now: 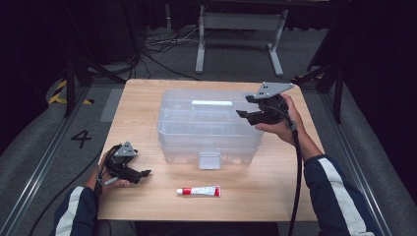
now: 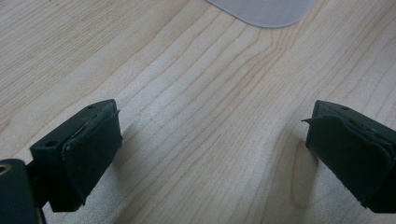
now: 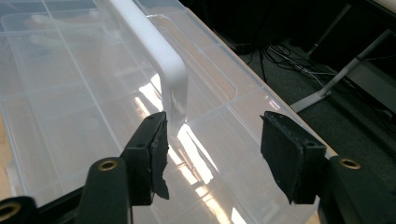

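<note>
**Right gripper over the handle end of the clear box**

The clear plastic box (image 1: pixel 209 125) stands in the middle of the table (image 1: pixel 275 196), its lid shut and its front latch (image 1: pixel 209 160) facing the person. It is see-through, with dividers inside and a white handle (image 3: pixel 163 60) lying flat in a hollow of the lid. The surface is glossy and gives strong reflections.

The right gripper (image 1: pixel 248 106) hovers above the right end of the box, near the end of the handle. Its jaws stand apart with nothing between them. The left gripper (image 1: pixel 142 175) rests left of the box, near the front edge of the table, also released and holding nothing.

The main risk, I think, is a slip: the handle lies flat and smooth, so the pads may slide off it. A pull at one end only could also tilt or drag the light box. A small white tube with a red cap (image 1: pixel 199 191) lies in front of the box and could be pushed if the box slides.
</note>
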`<move>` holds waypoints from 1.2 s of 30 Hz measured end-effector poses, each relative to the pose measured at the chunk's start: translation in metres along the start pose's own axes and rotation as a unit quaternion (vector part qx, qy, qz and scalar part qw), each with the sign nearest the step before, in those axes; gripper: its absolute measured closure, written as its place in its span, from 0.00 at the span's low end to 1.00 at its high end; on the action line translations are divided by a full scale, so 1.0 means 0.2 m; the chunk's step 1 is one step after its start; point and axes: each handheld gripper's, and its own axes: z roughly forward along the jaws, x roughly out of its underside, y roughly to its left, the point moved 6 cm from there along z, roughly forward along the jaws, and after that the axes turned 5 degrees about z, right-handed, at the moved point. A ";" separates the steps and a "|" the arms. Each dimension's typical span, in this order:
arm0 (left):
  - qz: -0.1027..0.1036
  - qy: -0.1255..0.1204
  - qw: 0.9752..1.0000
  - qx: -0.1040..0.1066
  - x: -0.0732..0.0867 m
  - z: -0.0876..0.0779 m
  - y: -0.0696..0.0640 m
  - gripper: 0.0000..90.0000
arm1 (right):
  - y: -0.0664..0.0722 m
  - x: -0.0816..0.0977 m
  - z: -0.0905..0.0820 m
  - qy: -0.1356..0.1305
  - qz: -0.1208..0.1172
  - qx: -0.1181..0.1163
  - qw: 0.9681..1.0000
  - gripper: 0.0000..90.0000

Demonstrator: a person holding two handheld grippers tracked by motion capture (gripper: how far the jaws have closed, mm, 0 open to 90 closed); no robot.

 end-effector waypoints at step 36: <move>-0.004 0.000 1.000 -0.002 0.00 0.00 0.00 0.04 | 0.09 -0.10 0.13 0.040 -0.042 -0.030 0.998 0.72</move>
